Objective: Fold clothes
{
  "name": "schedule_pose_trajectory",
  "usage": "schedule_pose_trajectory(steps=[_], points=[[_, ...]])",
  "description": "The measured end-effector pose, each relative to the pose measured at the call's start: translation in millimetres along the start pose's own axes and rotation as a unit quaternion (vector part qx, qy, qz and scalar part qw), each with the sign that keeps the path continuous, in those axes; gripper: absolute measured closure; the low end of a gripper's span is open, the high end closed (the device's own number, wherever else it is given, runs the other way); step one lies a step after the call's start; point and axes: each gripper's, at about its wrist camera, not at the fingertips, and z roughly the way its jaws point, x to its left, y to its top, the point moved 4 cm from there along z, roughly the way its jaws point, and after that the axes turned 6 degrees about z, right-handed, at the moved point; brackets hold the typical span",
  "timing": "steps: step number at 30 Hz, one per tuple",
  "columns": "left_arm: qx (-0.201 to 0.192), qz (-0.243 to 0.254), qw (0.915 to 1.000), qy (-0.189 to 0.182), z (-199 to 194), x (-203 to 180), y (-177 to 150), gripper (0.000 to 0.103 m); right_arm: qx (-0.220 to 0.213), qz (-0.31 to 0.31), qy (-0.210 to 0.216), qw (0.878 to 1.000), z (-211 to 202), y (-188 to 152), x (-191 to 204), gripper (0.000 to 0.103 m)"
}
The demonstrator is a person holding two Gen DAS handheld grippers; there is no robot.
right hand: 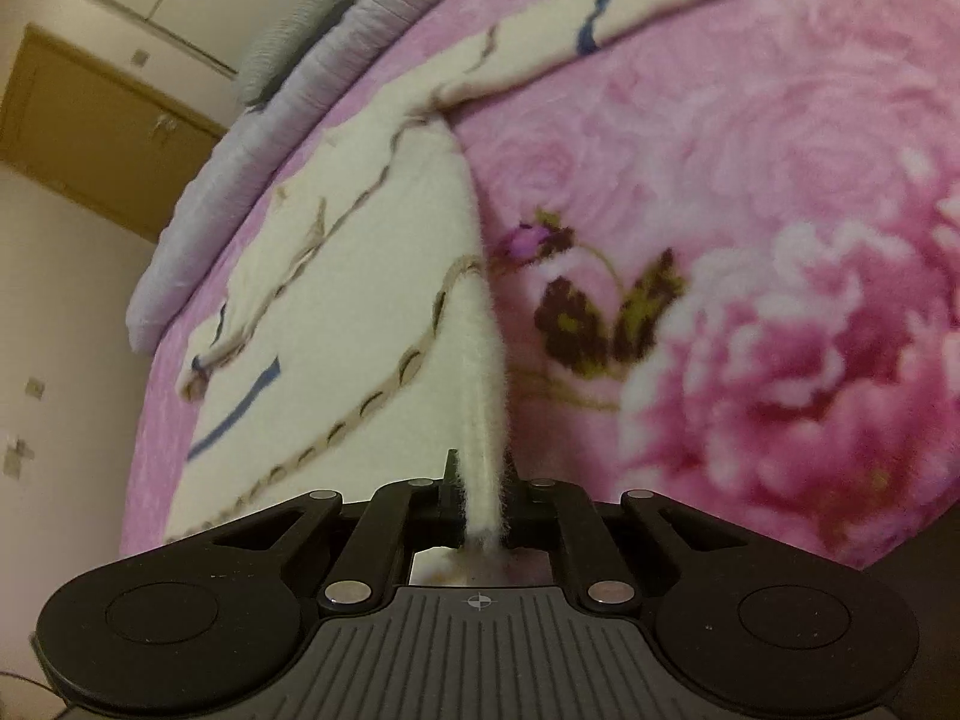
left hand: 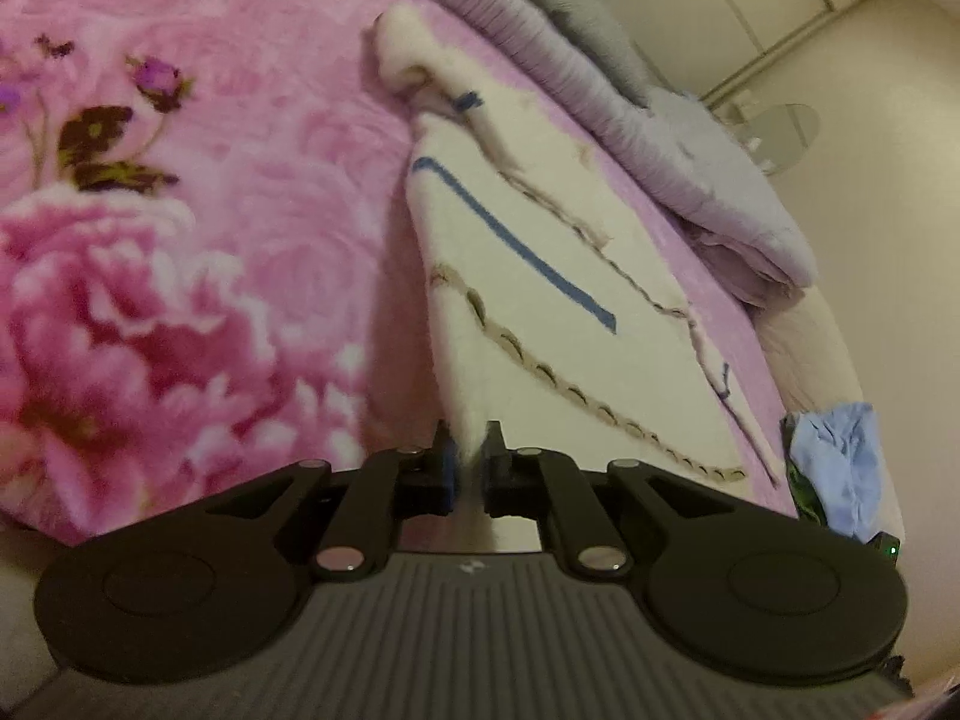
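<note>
A cream fuzzy garment [left hand: 540, 276] with a blue stripe and tan braided trim lies spread on a pink rose-print blanket [left hand: 180, 240]. My left gripper [left hand: 470, 450] is shut on the garment's near edge, a pinch of cream fabric squeezed between its pads. In the right wrist view the same garment [right hand: 360, 300] runs away to the upper left, one sleeve stretching toward the top right. My right gripper [right hand: 480, 480] is shut on another near edge of it, a raised fold of fuzzy cloth caught between its jaws.
Folded lilac and grey bedding [left hand: 690, 138] is piled along the far side of the bed. A crumpled light blue cloth [left hand: 840, 462] sits at the bed's right edge. Pale walls and a wooden cabinet [right hand: 102, 120] lie beyond the blanket [right hand: 780, 240].
</note>
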Motion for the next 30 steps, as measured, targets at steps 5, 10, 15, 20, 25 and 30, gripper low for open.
schedule_pose_trajectory(steps=[5,10,15,20,25,30], points=[[-0.003,-0.015,0.9992,0.036,-9,7,-30,0.097,-0.015,0.016,-0.017,1.0,-15,-23,-14,0.096],[-0.028,-0.001,0.9942,0.104,-26,0,-8,0.094,-0.034,-0.03,-0.097,0.994,-35,-21,-4,0.067],[-0.05,0.099,0.9869,0.117,-25,-41,35,0.087,-0.119,-0.093,-0.092,0.984,-64,-8,40,0.051],[-0.006,0.116,0.9896,0.085,50,-58,59,0.087,-0.039,-0.011,0.003,0.999,3,18,57,0.051],[0.011,0.105,0.9899,0.095,104,-52,104,0.087,0.006,-0.005,0.028,1.0,76,49,87,0.051],[0.015,0.098,0.9891,0.109,145,-41,147,0.086,0.017,0.024,0.077,0.997,152,97,125,0.051]])
